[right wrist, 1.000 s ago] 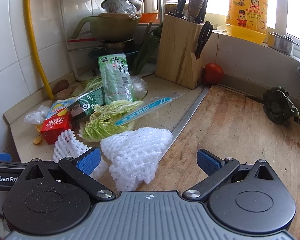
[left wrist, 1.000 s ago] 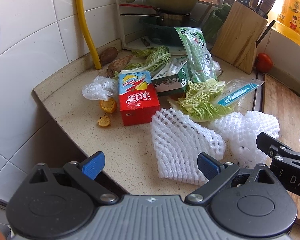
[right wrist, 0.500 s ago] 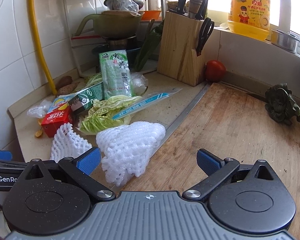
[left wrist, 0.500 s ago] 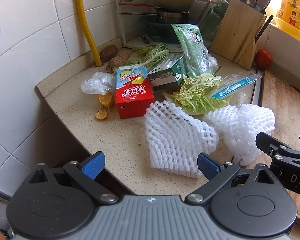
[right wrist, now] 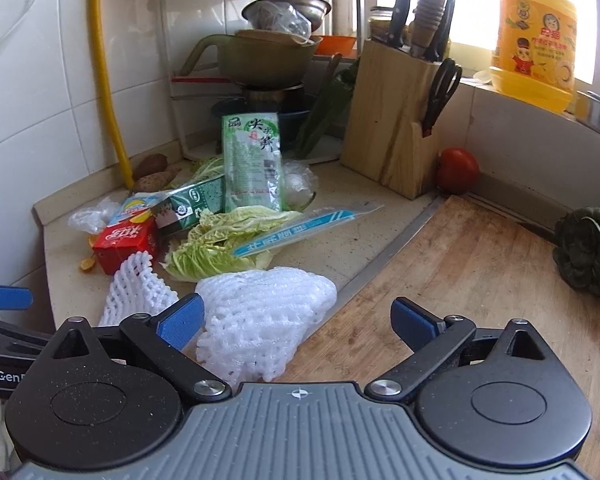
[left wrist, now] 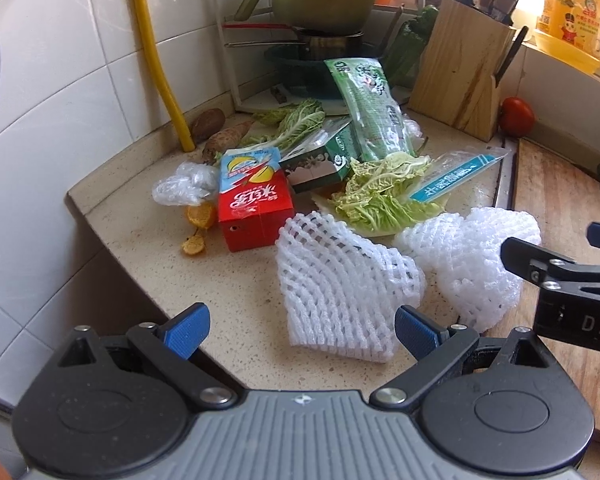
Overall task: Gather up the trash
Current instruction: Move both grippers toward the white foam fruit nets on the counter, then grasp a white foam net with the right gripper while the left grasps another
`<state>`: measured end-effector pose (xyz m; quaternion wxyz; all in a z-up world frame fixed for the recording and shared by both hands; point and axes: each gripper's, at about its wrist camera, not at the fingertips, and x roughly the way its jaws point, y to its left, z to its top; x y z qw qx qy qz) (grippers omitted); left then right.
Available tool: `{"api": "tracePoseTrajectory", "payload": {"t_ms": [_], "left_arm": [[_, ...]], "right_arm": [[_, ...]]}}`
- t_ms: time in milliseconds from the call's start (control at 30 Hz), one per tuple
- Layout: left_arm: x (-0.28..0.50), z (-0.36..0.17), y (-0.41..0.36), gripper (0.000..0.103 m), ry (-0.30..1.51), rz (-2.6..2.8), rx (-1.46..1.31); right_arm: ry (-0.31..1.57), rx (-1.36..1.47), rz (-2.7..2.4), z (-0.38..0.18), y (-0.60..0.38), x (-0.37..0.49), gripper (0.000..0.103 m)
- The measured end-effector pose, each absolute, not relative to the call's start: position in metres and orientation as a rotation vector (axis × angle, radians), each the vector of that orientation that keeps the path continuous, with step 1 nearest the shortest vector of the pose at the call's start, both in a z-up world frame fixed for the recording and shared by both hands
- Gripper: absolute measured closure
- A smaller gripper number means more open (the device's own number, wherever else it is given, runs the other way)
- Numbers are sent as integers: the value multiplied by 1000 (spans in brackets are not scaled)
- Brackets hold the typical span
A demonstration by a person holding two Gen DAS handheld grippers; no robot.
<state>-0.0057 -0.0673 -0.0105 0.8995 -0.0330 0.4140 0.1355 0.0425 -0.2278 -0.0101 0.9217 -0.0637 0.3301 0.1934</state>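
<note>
Trash lies heaped on a speckled counter (left wrist: 148, 248). Nearest my open left gripper (left wrist: 302, 330) is a white foam net (left wrist: 340, 288), partly between its fingers. A second foam net (right wrist: 260, 320) sits just ahead of my open right gripper (right wrist: 300, 318); the left wrist view shows this net (left wrist: 476, 256) too. Behind them lie a red drink carton (left wrist: 256, 208), cabbage leaves (left wrist: 380, 200), a blue-and-clear wrapper (left wrist: 456, 176), a green box (left wrist: 320, 160), a green snack bag (left wrist: 374, 112), crumpled clear plastic (left wrist: 180, 184) and orange peel (left wrist: 200, 216). Neither gripper holds anything.
A wooden cutting board (right wrist: 480, 280) fills the right side, with a dark green vegetable scrap (right wrist: 584, 252) on it. A knife block (right wrist: 400, 120), tomato (right wrist: 458, 170), yellow detergent jug (right wrist: 536, 36), stacked pots on a rack (right wrist: 268, 60) and a yellow hose (right wrist: 108, 80) line the back.
Both grippers have drawn back and slightly up from the pile, so the trash sits a little farther away. Nothing was grasped or moved on the counter.
</note>
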Motion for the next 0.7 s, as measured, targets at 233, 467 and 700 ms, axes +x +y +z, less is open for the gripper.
{"api": "tracePoseTrajectory", "payload": {"t_ms": [233,467,700], "left_arm": [[8,-22,-60,5,853,230,-63],[18,-30,-53,5,869,171,-76],[24,-34,-42,5,869,184,-82]], "right_arm": [[743,-143,420,-17,-221,54,23],[780,-140,431,-23,-211,60,24],[819,-128,450,-25,-206,66,37]]}}
